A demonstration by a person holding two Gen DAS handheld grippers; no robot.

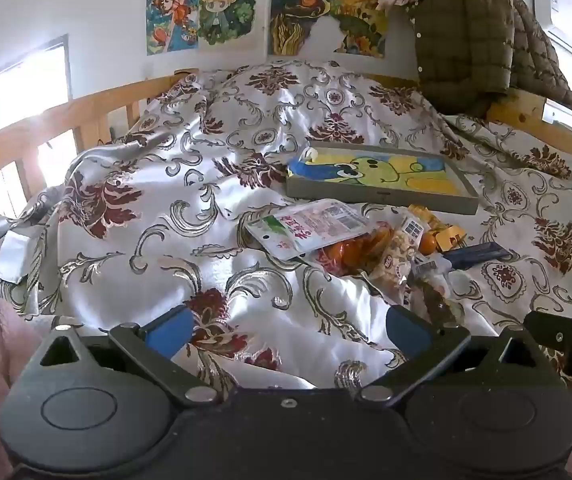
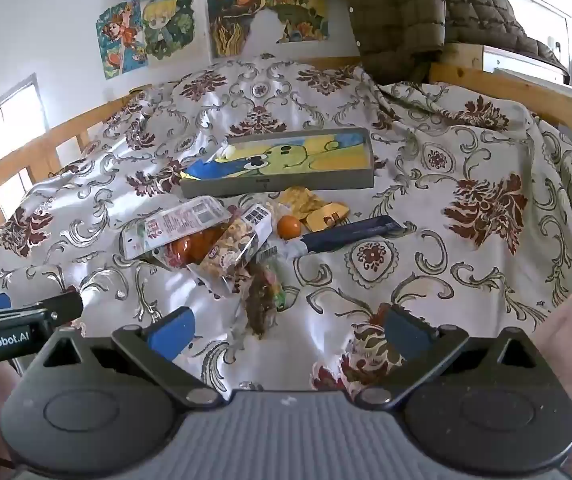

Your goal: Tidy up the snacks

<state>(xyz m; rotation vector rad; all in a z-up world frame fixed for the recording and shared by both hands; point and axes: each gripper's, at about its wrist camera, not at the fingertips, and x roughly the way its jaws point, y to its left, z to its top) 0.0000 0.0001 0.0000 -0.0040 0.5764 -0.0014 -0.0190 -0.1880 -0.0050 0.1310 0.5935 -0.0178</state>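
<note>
Snacks [image 2: 222, 240] heaped beside tray [image 2: 278, 190], seemingly untouched.

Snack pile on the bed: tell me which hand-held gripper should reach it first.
Probably right. The snack pile lies almost straight ahead of the open right hand-held gripper; from the left hand-held gripper, also open, the pile sits off to its right.

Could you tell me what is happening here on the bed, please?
A person holds two tongs over a patterned bedspread. Both the left tongs and the right tongs are open and empty. A heap of snack packets and a small orange lies in front of a shallow grey tray. Nothing has been picked up yet.
</note>
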